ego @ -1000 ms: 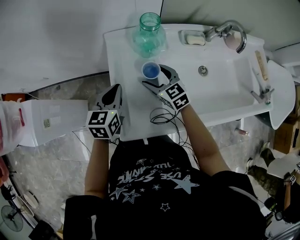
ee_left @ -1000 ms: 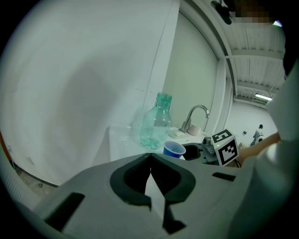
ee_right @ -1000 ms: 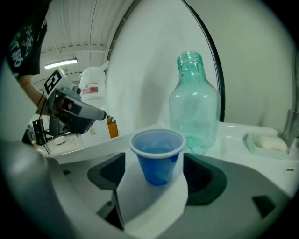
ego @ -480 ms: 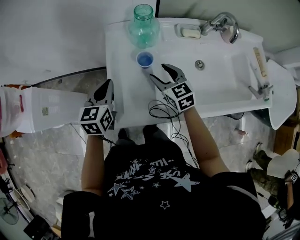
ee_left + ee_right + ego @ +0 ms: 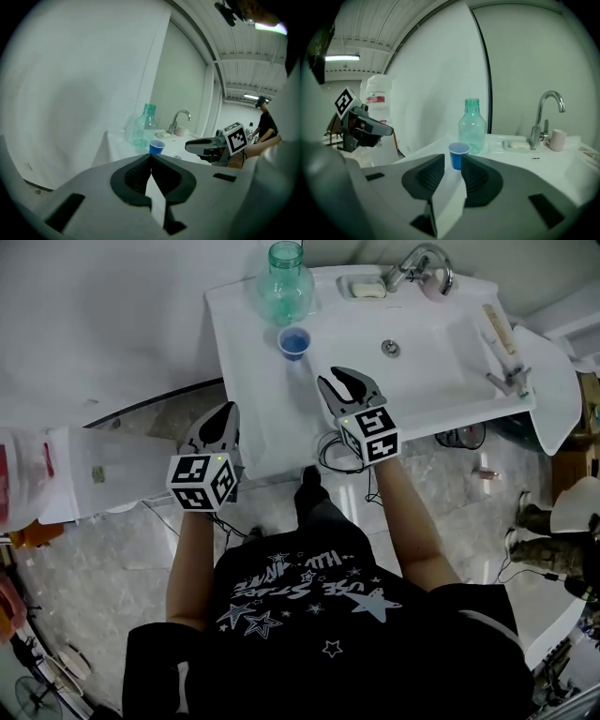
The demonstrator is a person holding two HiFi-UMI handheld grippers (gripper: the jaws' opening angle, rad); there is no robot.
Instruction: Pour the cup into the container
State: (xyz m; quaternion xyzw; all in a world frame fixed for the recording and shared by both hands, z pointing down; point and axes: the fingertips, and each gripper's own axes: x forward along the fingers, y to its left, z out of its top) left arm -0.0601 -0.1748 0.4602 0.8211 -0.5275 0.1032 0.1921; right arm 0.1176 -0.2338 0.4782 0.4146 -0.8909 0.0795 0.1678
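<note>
A small blue cup (image 5: 294,340) stands upright on the white sink counter (image 5: 246,352), just in front of a clear green bottle (image 5: 285,287). My right gripper (image 5: 345,382) hovers over the counter on the near side of the cup and clear of it. It is open, its jaws have just been closing, and nothing is between them. In the right gripper view the cup (image 5: 459,154) and bottle (image 5: 472,126) stand beyond the right gripper (image 5: 453,162). My left gripper (image 5: 222,414) is shut and empty, off the counter's left front edge. The left gripper view shows the left gripper (image 5: 151,156) with the cup (image 5: 156,147) far ahead.
The sink basin (image 5: 422,343) lies right of the cup, with a faucet (image 5: 417,263), a soap dish (image 5: 364,287) and a pale mug (image 5: 557,139) at the back. A cable (image 5: 330,451) hangs over the front edge. White plastic containers (image 5: 84,474) stand on the floor at left.
My right gripper stood with its jaws around the cup a second ago; it has drawn back toward me, leaving the cup standing, and its jaws have narrowed. The left gripper has shifted a little.
</note>
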